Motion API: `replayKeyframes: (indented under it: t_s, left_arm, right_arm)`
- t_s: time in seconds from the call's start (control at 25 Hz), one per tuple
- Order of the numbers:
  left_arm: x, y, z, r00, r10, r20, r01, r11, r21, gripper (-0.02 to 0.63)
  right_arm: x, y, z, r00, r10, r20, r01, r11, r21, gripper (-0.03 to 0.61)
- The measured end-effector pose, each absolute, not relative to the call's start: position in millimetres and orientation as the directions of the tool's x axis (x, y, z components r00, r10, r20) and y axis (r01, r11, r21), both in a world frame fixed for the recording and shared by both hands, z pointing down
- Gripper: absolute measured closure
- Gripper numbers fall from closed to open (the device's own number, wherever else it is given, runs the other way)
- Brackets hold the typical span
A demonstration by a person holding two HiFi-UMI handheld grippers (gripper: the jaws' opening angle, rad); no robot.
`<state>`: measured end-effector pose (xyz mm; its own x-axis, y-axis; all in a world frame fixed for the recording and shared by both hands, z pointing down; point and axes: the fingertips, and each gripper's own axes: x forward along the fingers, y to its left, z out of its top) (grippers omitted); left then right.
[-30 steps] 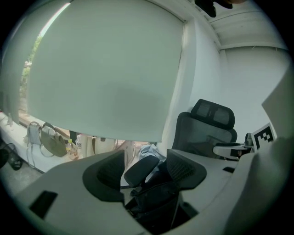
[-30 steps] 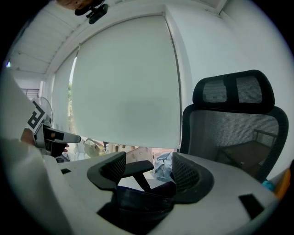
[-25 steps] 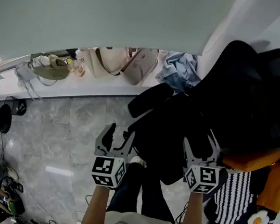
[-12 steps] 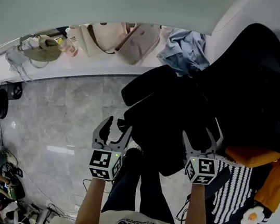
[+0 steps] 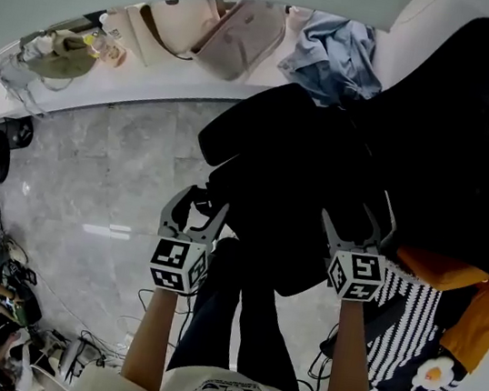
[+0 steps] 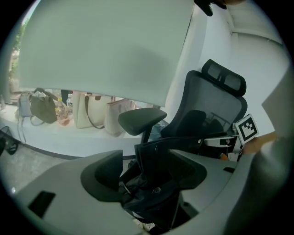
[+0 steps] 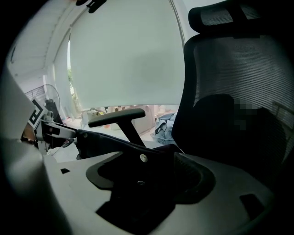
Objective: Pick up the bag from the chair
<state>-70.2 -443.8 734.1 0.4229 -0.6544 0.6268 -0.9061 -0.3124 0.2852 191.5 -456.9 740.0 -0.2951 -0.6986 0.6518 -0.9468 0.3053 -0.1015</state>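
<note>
A black fabric bag (image 5: 275, 232) hangs in front of the black office chair (image 5: 472, 152), its top edge pulled straight between my two grippers. My left gripper (image 5: 198, 210) holds the bag's left end; in the left gripper view bunched bag fabric (image 6: 151, 183) fills the gap between the jaws. My right gripper (image 5: 358, 225) holds the right end, and fabric with snap studs (image 7: 138, 183) fills its jaws. The chair's armrest (image 5: 245, 130) stands just beyond the bag. The seat is hidden under the bag.
Beige handbags (image 5: 242, 38) and a green bag (image 5: 63, 60) line a low ledge by the wall. Blue clothes (image 5: 335, 57) lie beside the chair. A striped and orange cloth (image 5: 405, 344) is at the right. A fan (image 5: 1, 151) and cables (image 5: 17, 292) stand at the left.
The head view has tilted, so everything sits higher in the picture. The grippers and the bag keep the same place relative to the chair.
</note>
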Motion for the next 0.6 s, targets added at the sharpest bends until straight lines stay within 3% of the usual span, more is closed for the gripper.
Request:
replayKeyframes:
  t_s: [0.6]
  left_arm:
    - [-48.0,-455.2,779.8,0.476,-0.579,0.662,-0.870,-0.419,0.260,0.314]
  right_arm:
    - [186.0,-467.2,791.7,-0.424,-0.609,0.670,-0.886,0.431,-0.170,0.222]
